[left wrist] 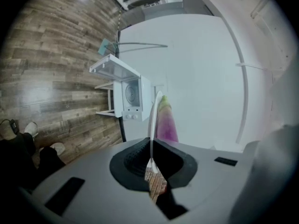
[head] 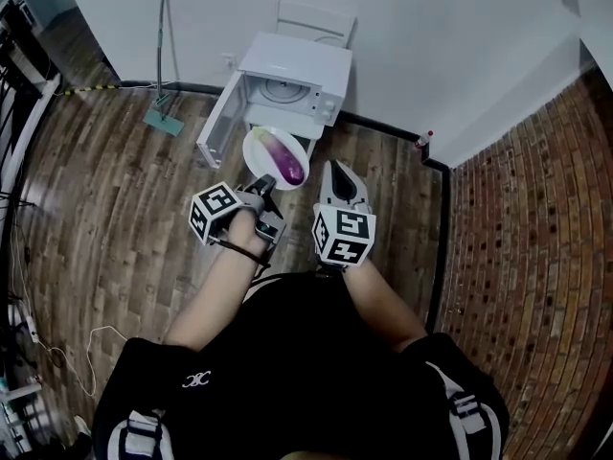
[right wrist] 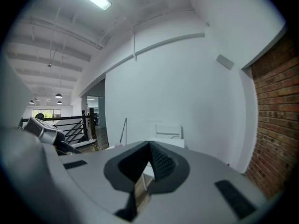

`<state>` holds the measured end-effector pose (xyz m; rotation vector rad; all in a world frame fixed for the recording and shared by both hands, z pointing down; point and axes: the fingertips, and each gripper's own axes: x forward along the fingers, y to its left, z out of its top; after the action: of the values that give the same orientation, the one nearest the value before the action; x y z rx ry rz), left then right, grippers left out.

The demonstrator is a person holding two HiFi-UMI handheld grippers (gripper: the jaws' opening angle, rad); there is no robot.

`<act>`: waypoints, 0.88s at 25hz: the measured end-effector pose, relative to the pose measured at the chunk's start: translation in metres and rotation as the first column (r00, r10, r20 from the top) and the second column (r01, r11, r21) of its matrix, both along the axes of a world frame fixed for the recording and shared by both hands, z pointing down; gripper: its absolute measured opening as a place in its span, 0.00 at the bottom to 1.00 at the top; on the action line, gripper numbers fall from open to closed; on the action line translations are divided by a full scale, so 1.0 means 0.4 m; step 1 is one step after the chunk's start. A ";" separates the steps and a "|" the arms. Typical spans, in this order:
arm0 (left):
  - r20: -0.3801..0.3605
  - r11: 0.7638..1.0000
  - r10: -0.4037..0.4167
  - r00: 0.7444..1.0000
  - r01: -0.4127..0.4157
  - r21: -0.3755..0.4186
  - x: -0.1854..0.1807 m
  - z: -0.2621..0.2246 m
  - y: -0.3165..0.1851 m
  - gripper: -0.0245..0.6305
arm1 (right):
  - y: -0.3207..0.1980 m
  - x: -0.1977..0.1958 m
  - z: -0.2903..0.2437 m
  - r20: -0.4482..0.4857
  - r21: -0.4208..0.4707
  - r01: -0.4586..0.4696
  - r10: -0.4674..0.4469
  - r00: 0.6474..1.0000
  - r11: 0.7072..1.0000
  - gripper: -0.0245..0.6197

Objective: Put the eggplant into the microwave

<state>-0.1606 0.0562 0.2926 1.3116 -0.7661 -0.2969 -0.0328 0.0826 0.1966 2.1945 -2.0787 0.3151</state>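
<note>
A white microwave stands against the far wall with its door swung open to the left. In front of its opening hangs a white plate carrying a purple eggplant. My left gripper is shut on the plate's near rim. In the left gripper view the plate is seen edge-on between the pads, with the eggplant on one side and the microwave beyond. My right gripper hovers just right of the plate, shut and holding nothing; its view shows the jaws closed together.
A white chair stands behind the microwave. A long-handled dustpan leans on the wall to the left. A small bottle sits at the wall corner. Brick flooring lies to the right, cables along the left edge.
</note>
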 end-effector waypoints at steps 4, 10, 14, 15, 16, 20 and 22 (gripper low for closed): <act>0.001 1.000 0.010 1.000 -0.010 -0.012 0.000 0.019 -0.014 0.07 | -0.026 0.011 0.027 0.005 -0.033 -0.009 0.009 1.000 0.999 0.06; 0.008 1.000 0.003 1.000 -0.002 -0.031 0.012 0.047 -0.086 0.07 | -0.117 0.033 0.051 0.016 -0.044 0.004 -0.004 1.000 0.999 0.06; 0.014 1.000 -0.012 1.000 0.012 -0.007 0.045 0.050 -0.170 0.07 | -0.219 0.068 0.058 0.022 -0.030 0.028 -0.027 0.999 0.999 0.06; 0.015 1.000 -0.020 1.000 0.020 -0.002 0.057 0.050 -0.196 0.06 | -0.250 0.080 0.059 0.022 -0.026 0.035 -0.034 0.999 0.999 0.06; 0.015 1.000 -0.028 0.999 0.028 -0.001 0.071 0.052 -0.223 0.06 | -0.282 0.095 0.060 0.021 -0.024 0.042 -0.041 0.999 0.999 0.06; 0.017 0.999 -0.050 0.999 0.050 0.001 0.135 0.059 -0.333 0.06 | -0.407 0.158 0.062 0.023 -0.019 0.072 -0.072 0.997 0.997 0.06; 0.018 0.998 -0.067 0.998 0.067 0.001 0.167 0.068 -0.386 0.06 | -0.467 0.190 0.072 0.022 -0.022 0.089 -0.089 0.996 0.996 0.06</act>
<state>-0.0938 -0.0983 0.3198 1.2923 -0.8262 -0.3392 0.0430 -0.1040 0.2252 2.0869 -2.1648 0.3531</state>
